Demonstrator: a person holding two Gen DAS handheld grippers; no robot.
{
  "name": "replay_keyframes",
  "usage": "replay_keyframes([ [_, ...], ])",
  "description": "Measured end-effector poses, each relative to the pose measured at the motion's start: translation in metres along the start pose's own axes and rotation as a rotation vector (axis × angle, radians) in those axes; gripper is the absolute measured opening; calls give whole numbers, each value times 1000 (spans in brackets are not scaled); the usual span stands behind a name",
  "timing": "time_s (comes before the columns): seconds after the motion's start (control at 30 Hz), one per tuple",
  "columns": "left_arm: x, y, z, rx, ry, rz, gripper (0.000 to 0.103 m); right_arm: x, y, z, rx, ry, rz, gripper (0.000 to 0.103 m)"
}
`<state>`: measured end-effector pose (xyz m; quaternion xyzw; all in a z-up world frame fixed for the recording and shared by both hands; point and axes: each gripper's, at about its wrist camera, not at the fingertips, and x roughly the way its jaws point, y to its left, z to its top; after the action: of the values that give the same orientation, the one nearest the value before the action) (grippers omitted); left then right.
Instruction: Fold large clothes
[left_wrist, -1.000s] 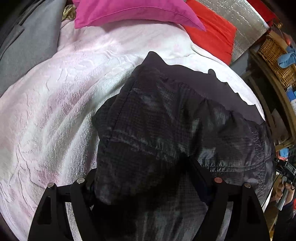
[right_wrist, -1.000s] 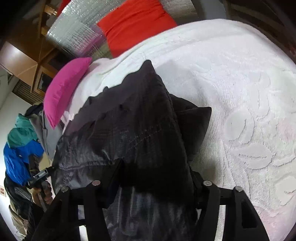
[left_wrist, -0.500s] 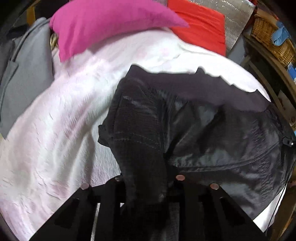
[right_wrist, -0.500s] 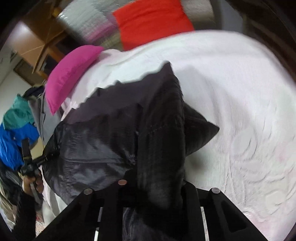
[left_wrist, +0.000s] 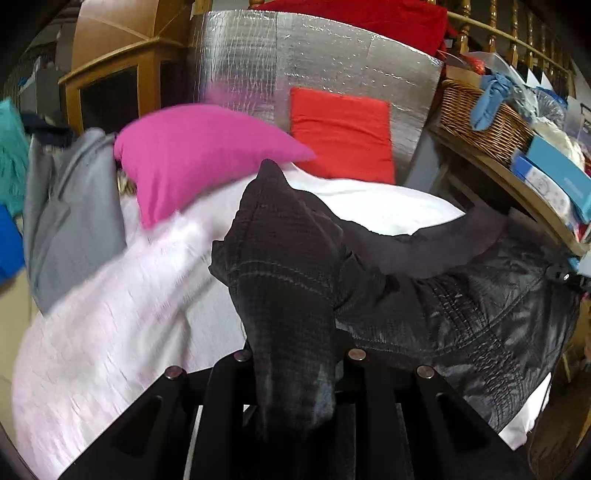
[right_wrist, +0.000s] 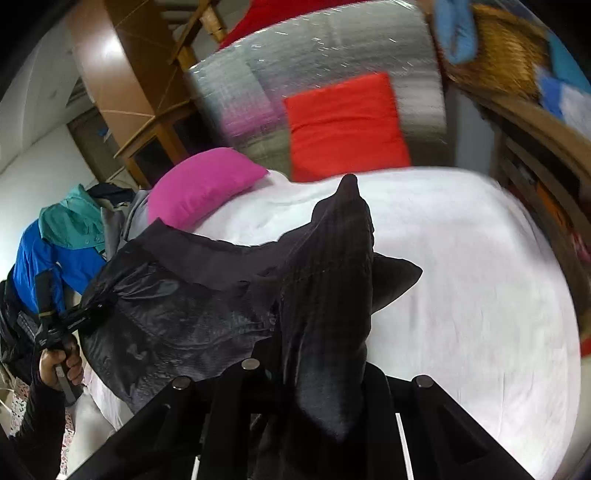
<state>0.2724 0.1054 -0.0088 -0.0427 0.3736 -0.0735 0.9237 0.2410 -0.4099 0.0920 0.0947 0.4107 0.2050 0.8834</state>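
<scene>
Both grippers, open a second ago, now pinch the lifted black jacket (left_wrist: 288, 266).

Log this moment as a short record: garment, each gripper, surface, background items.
garment: black jacket, lifted at two pinched spots, sagging between them
left gripper: shut on the jacket fabric
right gripper: jaws closing, jacket fabric pinched between them
surface: white bedspread
pillows: pink pillow; red cushion against a silver foil panel
side: wicker basket on a wooden shelf

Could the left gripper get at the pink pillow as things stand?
Probably not: the left gripper is shut on the black jacket, which hangs between it and the pink pillow further up the bed.
</scene>
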Motion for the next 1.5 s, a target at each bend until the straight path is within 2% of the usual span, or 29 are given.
replay_keyframes([
  [0.07,7,1,-28,-9,27,-8,20,9,-17,-27,46,30,-5,15],
  [0.17,38,7,-71,-42,117,17,20,32,-46,-72,114,90,-28,15],
  [0.27,68,26,-94,-141,189,-8,26,55,-77,-101,216,126,10,19],
  [0.3,71,26,-94,-138,196,-4,30,57,-79,-103,221,128,9,20],
  [0.33,72,25,-92,-127,202,7,32,59,-80,-103,217,135,0,25],
  [0.37,73,25,-89,-120,212,21,38,61,-80,-102,220,146,-4,33],
  [0.4,73,25,-86,-113,227,34,42,61,-82,-100,223,162,-8,36],
  [0.43,71,30,-86,-107,240,33,43,61,-81,-97,220,171,-6,39],
  [0.47,65,33,-83,-101,249,26,43,58,-84,-95,212,179,-13,47],
  [0.53,49,40,-75,-101,225,19,47,43,-88,-90,188,167,-42,60],
  [0.57,39,45,-70,-104,203,31,50,38,-87,-88,179,155,-48,63],
  [0.67,21,51,-49,-124,100,65,64,22,-87,-67,164,103,-75,64],
  [0.73,37,48,-30,-116,105,40,68,31,-85,-47,151,85,-73,66],
  [0.83,84,38,-16,-91,200,-18,68,71,-81,-23,123,149,-52,66],
  [0.9,108,34,-15,-89,254,18,67,105,-81,-14,121,216,-50,66],
  [0.93,119,31,-12,-77,269,28,61,116,-80,-11,114,235,-43,60],
  [0.97,126,28,-9,-63,269,47,44,121,-78,-8,100,240,-59,24],
  [1.0,130,29,-7,-59,287,60,16,123,-76,-6,93,245,-66,9],
  [1.07,126,29,-2,-58,278,42,13,111,-66,-1,28,201,-107,8],
  [1.17,125,24,-4,-10,227,70,13,96,-66,1,14,125,-162,8],
  [1.27,157,34,-15,-59,301,70,15,131,-92,-21,81,211,-209,8],
  [1.33,155,33,-14,-58,283,89,20,140,-96,-31,124,212,-211,10],
  [1.37,153,32,-13,-53,281,99,23,138,-97,-31,139,198,-215,13],
  [1.4,148,31,-11,-39,282,128,32,133,-97,-31,155,188,-223,15],
  [1.43,142,30,-10,-32,279,158,41,130,-97,-30,163,188,-226,24],
  [1.47,134,30,-9,-33,269,176,43,124,-96,-30,171,193,-252,36],
  [1.5,123,30,-8,-36,247,191,46,113,-93,-30,166,177,-274,42],
])
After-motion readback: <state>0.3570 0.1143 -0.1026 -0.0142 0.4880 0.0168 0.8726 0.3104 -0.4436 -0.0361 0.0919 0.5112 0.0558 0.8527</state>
